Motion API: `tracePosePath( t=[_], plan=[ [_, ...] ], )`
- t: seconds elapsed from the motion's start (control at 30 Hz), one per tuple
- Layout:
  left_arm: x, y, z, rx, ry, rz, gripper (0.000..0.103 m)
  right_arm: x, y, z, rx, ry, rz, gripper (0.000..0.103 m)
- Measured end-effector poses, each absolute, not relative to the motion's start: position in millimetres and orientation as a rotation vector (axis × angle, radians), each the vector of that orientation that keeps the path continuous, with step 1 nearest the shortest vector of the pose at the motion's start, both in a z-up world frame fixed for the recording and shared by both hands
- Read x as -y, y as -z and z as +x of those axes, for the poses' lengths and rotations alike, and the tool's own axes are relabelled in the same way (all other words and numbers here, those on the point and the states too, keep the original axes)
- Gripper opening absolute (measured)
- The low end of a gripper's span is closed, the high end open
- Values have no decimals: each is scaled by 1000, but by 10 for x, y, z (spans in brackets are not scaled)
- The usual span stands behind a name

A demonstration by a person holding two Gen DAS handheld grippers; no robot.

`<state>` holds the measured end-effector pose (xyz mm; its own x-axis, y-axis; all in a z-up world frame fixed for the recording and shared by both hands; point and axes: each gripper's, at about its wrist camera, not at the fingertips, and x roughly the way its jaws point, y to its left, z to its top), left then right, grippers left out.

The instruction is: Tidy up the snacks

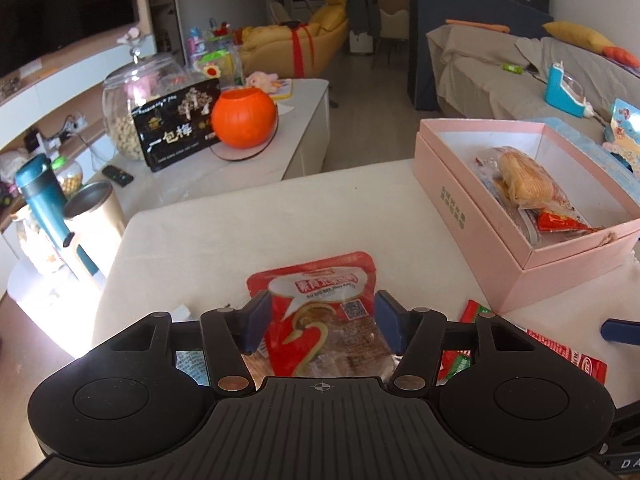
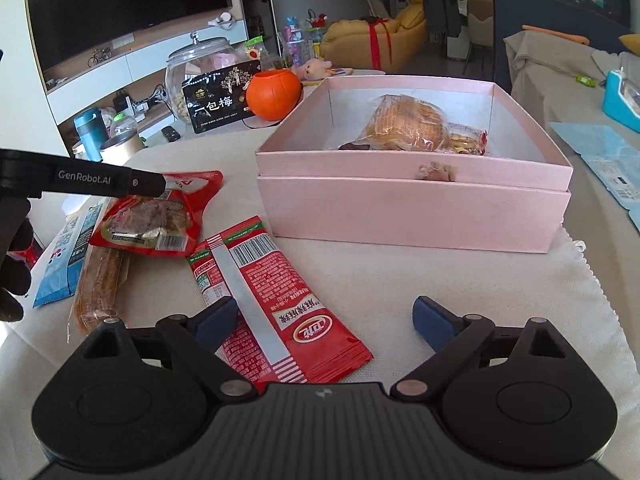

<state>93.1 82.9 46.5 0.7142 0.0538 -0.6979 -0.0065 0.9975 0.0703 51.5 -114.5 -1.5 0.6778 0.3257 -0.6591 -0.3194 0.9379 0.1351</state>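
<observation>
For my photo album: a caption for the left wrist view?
Left gripper straddles a red snack pouch beside the pink box.

Each gripper is matte black plastic with a ribbed central plate, flanked near its corners by two round housings with recessed discs. The left gripper (image 1: 322, 320) carries a small white crosshair mark at the far edge of its plate; the right gripper (image 2: 325, 322) carries a small pale mark in the same place. Black linkage bars run from bronze-coloured round pivots to dark blue fingers (image 2: 432, 322), with silver screw heads at the outer joints and triangular cut-outs in the side arms. Seen from the right view, the left gripper's side bears white "GenRobot.AI" lettering. The person's hand (image 2: 14, 264) wears a black glove.
</observation>
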Motion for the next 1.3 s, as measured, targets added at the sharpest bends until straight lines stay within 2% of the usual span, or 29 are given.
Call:
tracePosePath(
  t=[0.37,0.67,0.77,0.93,1.0,1.3],
  plan=[
    [-696,-239,1236,-824,-71,214,75,1143,14,490,-742,-361,2,96],
    [-766,-199,1260,-859,-19,162,80,1130,13,489,-743,-362,-1,97],
    [-861,-212,1253,-859,57,78,87,1130,13,489,-743,-362,-2,97],
    [-1102,-354,1204,-816,25,-20,78,1126,13,489,-743,-363,-2,98],
    [-1157,-335,1247,-844,16,-17,83,1121,15,487,-744,-365,-5,99],
    [-1041,-179,1361,-933,53,10,90,1115,15,487,-745,-366,-5,100]
  ],
)
